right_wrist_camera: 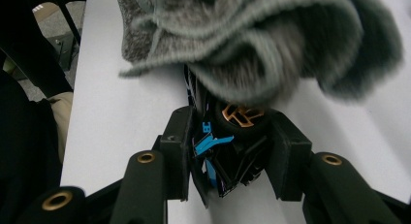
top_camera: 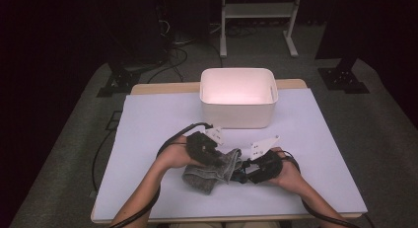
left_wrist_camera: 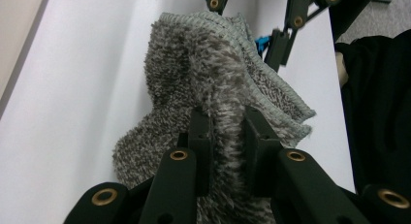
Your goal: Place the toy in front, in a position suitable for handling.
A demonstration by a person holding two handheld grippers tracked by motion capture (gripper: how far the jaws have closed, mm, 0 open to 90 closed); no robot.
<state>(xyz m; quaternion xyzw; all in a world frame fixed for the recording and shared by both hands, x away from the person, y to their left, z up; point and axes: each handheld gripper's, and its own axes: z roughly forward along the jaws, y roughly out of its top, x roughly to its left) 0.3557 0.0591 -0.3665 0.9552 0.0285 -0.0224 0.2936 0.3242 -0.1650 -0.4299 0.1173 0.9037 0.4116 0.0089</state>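
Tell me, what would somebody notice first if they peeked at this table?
Probably the fluffy grey towel bunched up near the front of the table, pinched by the left hand-held gripper. Right beside it, the right hand-held gripper clamps a small black toy car with blue parts and an orange wheel, half tucked under the towel. Farther back, a white bin stands empty on the pale sheet.

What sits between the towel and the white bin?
Nothing visible. The towel, pinched in the left gripper, lies just short of the bin, with bare mat between them.
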